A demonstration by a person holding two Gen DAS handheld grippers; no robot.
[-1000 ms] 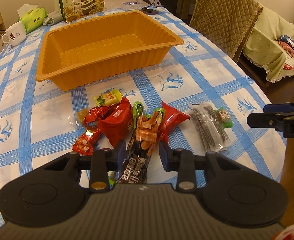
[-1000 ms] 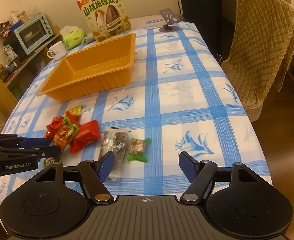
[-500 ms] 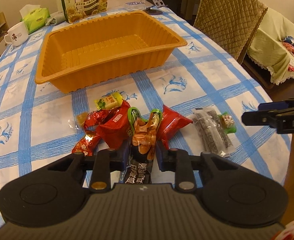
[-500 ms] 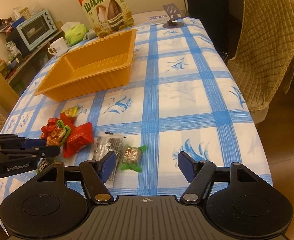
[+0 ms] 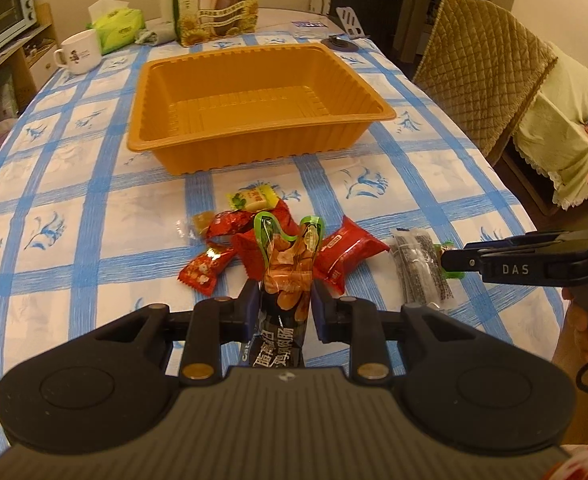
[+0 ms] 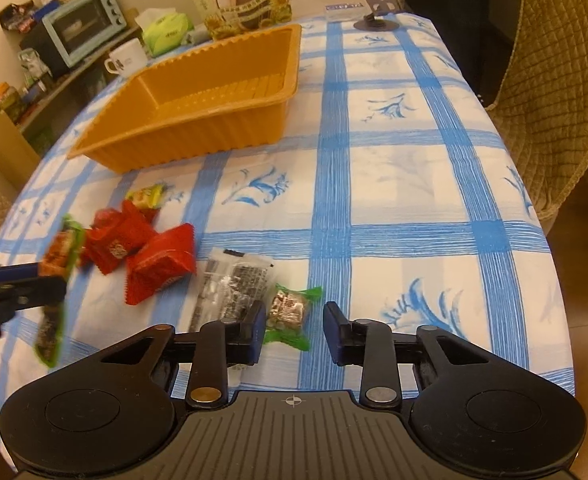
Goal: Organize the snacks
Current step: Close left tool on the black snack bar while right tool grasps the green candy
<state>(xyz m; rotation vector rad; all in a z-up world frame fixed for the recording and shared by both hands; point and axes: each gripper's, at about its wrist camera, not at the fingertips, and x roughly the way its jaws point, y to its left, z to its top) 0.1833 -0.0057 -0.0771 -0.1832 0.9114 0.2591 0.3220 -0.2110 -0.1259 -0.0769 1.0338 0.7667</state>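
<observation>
Left wrist: left gripper point(image 5: 281, 300) pinches long snack pack point(image 5: 283, 280); keep grip firm, carry ahead to orange tray point(image 5: 261, 148). Right gripper point(image 6: 294, 322) spread.

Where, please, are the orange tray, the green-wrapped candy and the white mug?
orange tray point(image 5: 253, 164), left wrist view, near outer wall.
green-wrapped candy point(image 6: 287, 312), right wrist view, clear middle of its wrapper.
white mug point(image 5: 81, 53), left wrist view, printed side.
</observation>
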